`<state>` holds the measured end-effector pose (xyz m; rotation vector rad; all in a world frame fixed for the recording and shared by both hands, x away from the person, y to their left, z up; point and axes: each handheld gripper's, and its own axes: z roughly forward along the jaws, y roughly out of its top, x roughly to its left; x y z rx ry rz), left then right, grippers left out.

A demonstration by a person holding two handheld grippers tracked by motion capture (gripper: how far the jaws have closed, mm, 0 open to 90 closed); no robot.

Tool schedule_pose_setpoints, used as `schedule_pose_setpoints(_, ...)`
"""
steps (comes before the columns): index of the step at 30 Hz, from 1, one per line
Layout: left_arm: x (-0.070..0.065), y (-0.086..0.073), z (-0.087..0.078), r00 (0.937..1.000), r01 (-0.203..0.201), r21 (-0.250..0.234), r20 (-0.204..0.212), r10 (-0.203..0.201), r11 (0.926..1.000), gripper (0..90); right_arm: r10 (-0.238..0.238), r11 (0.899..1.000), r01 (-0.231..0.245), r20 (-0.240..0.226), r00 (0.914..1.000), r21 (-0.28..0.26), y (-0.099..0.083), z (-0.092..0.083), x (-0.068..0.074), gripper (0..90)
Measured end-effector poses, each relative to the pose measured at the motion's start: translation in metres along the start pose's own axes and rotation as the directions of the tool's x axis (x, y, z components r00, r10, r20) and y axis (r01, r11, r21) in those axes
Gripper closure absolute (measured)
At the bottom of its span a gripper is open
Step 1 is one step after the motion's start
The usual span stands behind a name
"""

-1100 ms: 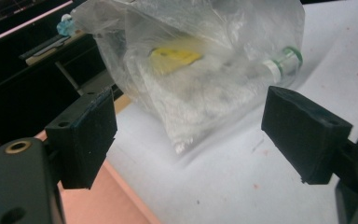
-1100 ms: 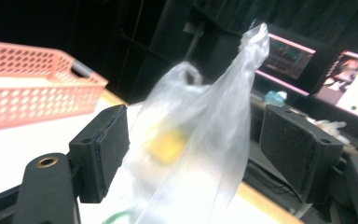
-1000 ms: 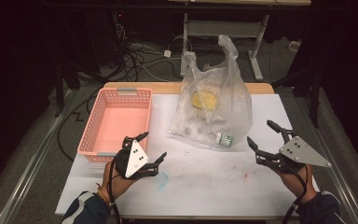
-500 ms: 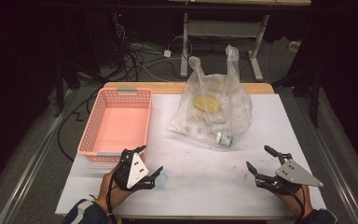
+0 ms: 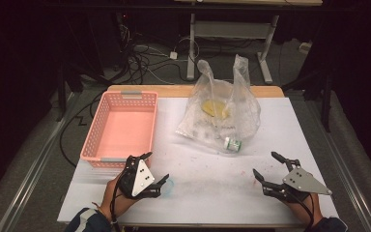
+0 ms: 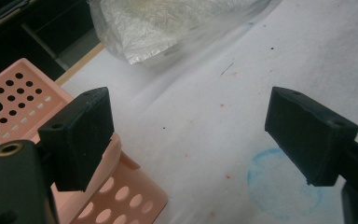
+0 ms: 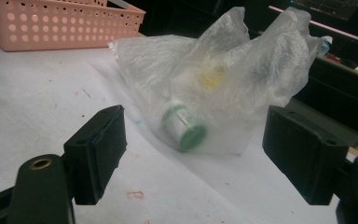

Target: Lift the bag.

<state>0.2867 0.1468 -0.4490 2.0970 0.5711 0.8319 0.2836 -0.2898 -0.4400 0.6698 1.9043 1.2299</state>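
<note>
A clear plastic bag point(image 5: 221, 116) stands crumpled at the back middle of the white table point(image 5: 212, 179), with something yellow point(image 5: 213, 107) and a small green-capped bottle point(image 5: 233, 144) inside. The bottle point(image 7: 183, 125) lies on its side inside the bag point(image 7: 223, 74), ahead of my right gripper point(image 7: 193, 156). My right gripper point(image 5: 270, 169) rests open and empty near the front right edge. My left gripper point(image 5: 149, 169) is open and empty at the front left, just beside the near corner of the pink basket point(image 5: 121, 126). Its left jaw overlaps the basket's corner point(image 6: 121, 196).
The pink perforated basket has nothing in it and sits at the table's left. A faint blue ring mark point(image 6: 279, 186) is on the white cover by my left gripper. Cables and a metal stand point(image 5: 227, 34) lie on the floor beyond the table.
Both grippers have drawn back toward the table's front edge and lowered. The left one has turned so its jaws point right. The bag and basket stay put.
</note>
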Motion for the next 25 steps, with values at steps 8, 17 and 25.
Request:
schedule_pose_setpoints(8, -0.0003, 0.0012, 0.0016, 1.0000, 0.002, 0.000, 0.003, -0.002, 1.0000, 14.8, -0.012, 1.000, 0.012, 0.003, 0.9999, 0.000, 0.0004, -0.0001, 0.0005, 21.8)
schedule_pose_setpoints(17, -0.0007, 0.0033, 0.0034, 1.0000, -0.001, -0.005, 0.006, 0.002, 1.0000, 14.8, -0.017, 1.000, 0.017, 0.007, 0.9998, -0.003, 0.0009, -0.0008, -0.0001, 21.8)
schedule_pose_setpoints(25, -0.0007, 0.0048, 0.0053, 0.9999, -0.004, -0.003, 0.015, 0.004, 1.0000, 14.8, -0.017, 1.000, 0.017, 0.009, 0.9998, 0.003, -0.0001, 0.0001, -0.0007, 21.8)
